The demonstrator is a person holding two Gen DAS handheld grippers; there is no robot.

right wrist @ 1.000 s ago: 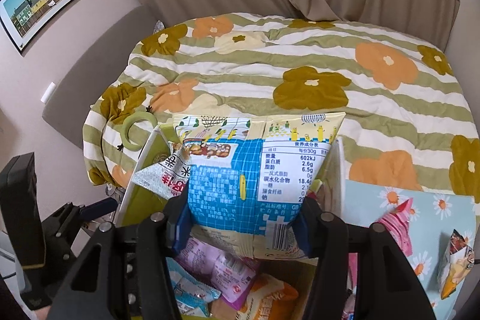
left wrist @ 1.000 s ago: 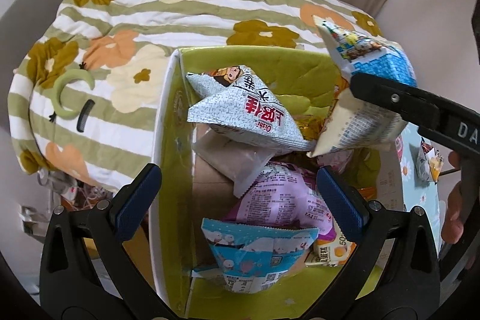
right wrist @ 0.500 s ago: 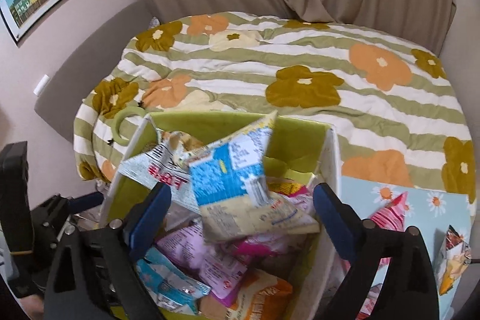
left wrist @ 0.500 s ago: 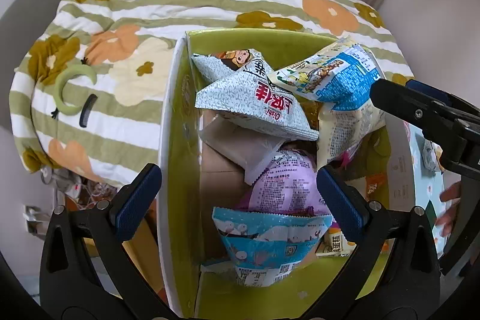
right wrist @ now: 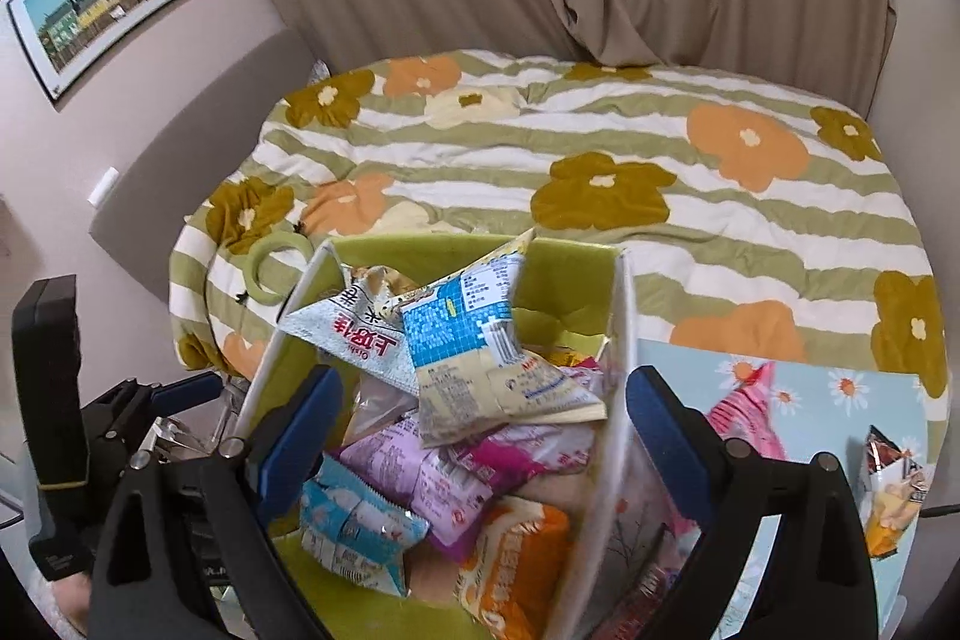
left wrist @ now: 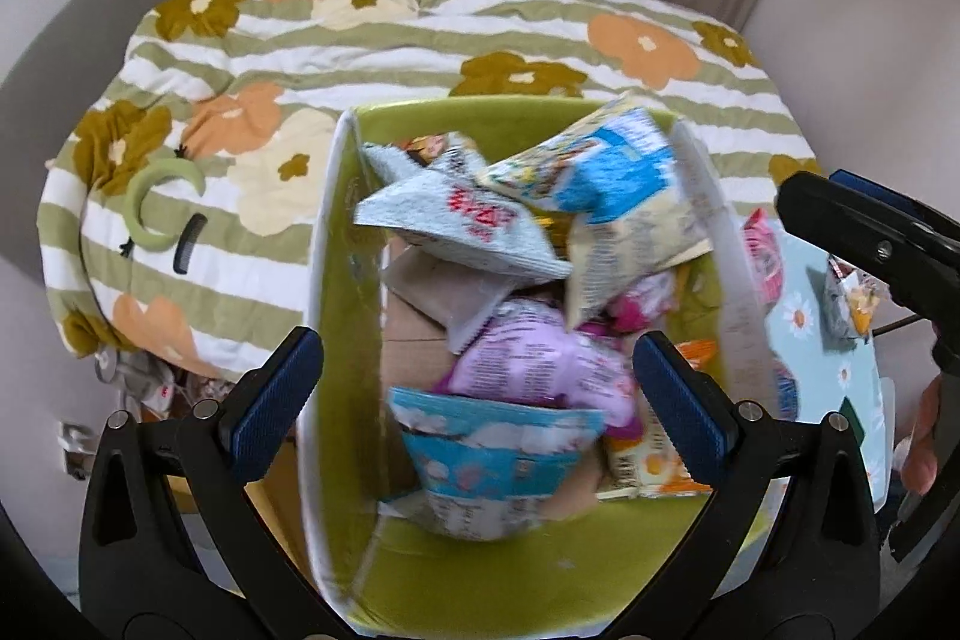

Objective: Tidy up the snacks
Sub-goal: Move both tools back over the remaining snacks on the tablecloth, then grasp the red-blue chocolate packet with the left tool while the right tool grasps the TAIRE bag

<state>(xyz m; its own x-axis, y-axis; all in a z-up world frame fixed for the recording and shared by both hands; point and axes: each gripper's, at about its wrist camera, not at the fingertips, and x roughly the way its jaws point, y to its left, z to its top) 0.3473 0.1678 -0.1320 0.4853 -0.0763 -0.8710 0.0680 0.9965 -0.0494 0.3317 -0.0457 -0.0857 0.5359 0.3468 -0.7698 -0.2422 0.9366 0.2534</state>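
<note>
Your bed (right wrist: pixel 600 232) wears a striped, flowered quilt (right wrist: pixel 750 220); on it lie a green ring (left wrist: pixel 157 202) and a black comb (left wrist: pixel 189 251) near its left edge.

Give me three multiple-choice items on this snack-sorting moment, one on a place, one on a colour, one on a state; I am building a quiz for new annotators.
1. Where does the blue-and-cream snack packet lie?
A. On the striped bedspread
B. On top of the other packets in the green box
C. Between the right gripper's pads

2. What colour is the inside of the box?
A. Yellow-green
B. Red
C. Black

3. How does the right gripper stand?
A. Shut on a packet
B. Shut on nothing
C. Open, holding nothing

Answers:
1 B, the packet rests on the grey-white packet and the pile inside the box.
2 A, the box's inner walls show yellow-green in both views.
3 C, its blue pads stand wide apart with no packet pressed between them.
</note>
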